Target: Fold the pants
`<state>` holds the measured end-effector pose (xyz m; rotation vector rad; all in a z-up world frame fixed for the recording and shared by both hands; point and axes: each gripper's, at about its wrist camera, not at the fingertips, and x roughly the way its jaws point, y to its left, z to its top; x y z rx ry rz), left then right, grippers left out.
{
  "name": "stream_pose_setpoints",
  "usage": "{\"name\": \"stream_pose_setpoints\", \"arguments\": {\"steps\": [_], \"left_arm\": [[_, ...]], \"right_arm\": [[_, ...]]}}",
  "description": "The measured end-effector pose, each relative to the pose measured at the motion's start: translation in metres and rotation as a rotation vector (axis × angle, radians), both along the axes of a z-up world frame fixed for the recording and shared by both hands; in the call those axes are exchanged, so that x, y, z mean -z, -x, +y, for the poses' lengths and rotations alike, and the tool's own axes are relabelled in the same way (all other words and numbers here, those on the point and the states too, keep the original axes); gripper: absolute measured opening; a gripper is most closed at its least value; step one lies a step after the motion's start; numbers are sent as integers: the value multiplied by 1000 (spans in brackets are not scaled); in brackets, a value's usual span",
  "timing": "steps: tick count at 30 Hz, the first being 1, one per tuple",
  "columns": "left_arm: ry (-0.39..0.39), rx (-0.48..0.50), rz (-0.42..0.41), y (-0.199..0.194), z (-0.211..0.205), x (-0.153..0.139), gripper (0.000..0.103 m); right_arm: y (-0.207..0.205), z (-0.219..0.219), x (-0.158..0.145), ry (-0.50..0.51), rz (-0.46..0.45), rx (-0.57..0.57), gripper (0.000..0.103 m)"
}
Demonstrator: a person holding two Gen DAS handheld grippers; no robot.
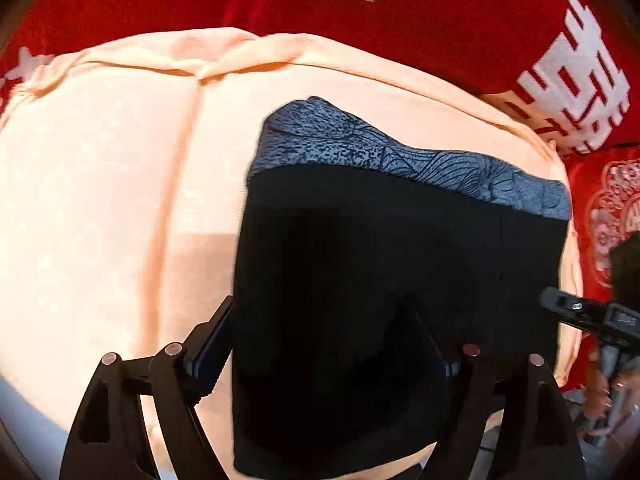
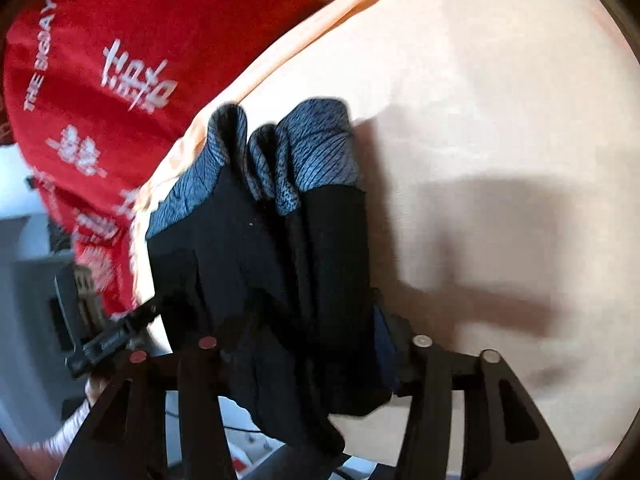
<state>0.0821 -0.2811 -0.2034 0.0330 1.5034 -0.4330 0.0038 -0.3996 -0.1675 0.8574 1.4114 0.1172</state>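
1. Black pants with a blue-grey patterned waistband (image 1: pixel 380 260): lying on the pale peach bedsheet (image 1: pixel 112 184), folded into a compact dark panel, with the patterned waistband (image 1: pixel 400 160) at the far edge. In the right wrist view the same band (image 2: pixel 288 152) is bunched into several ridges, so the layers are not flat.
2. Left gripper (image 1: pixel 320 344): its fingers stand wide apart, one finger (image 1: pixel 212 340) just outside the garment's near-left edge, the other lost against the black cloth. Whether any fabric is pinched cannot be told.
3. Right gripper (image 2: pixel 304 344): dark fabric fills the gap between its fingers and drapes over them; the jaws look parted, but whether they clamp the cloth cannot be told.
4. Red printed bedding with white characters (image 1: pixel 460 28): lies beyond the sheet, apart from the garment.
5. Judged risks: (a) a lift from one corner alone would likely let the stacked layers slide and the fold open; (b) the bunched waistband may set as a crease if pressed down unsmoothed; (c) black cloth against black fingers hides the contact, so a grip could catch a single layer only.
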Motion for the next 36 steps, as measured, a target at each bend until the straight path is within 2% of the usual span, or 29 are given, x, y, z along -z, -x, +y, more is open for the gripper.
{"name": "stream_pose_setpoints", "arguments": {"steps": [2, 6, 7, 9, 10, 11, 14, 16, 21, 27, 36], "left_arm": [[-51, 1, -31, 2, 1, -10, 82], [-196, 25, -134, 12, -5, -37, 82], [-213, 20, -152, 14, -7, -44, 83], [-223, 19, -174, 22, -8, -58, 83], [-220, 21, -181, 26, -8, -64, 88], [-219, 23, -183, 30, -8, -69, 103], [-214, 38, -184, 42, -11, -83, 103], [-210, 52, -164, 48, -13, -87, 103], [-246, 87, -154, 63, -19, -91, 103], [-250, 85, -168, 76, -16, -107, 103], [-259, 78, -155, 80, -11, -117, 103]], "right_arm": [[3, 4, -16, 88, 6, 0, 59], [12, 11, -48, 218, 25, -1, 81], [13, 16, -57, 252, 29, 1, 82], [21, 18, -69, 306, 35, -4, 82], [25, 24, -75, 341, 47, -7, 83], [26, 29, -78, 360, 53, -9, 84], [33, 43, -88, 414, 69, -13, 88], [34, 55, -94, 466, 68, -20, 103], [35, 76, -115, 535, 38, -42, 103], [34, 92, -126, 511, 59, -67, 103], [33, 111, -140, 531, 66, -104, 103]]}}
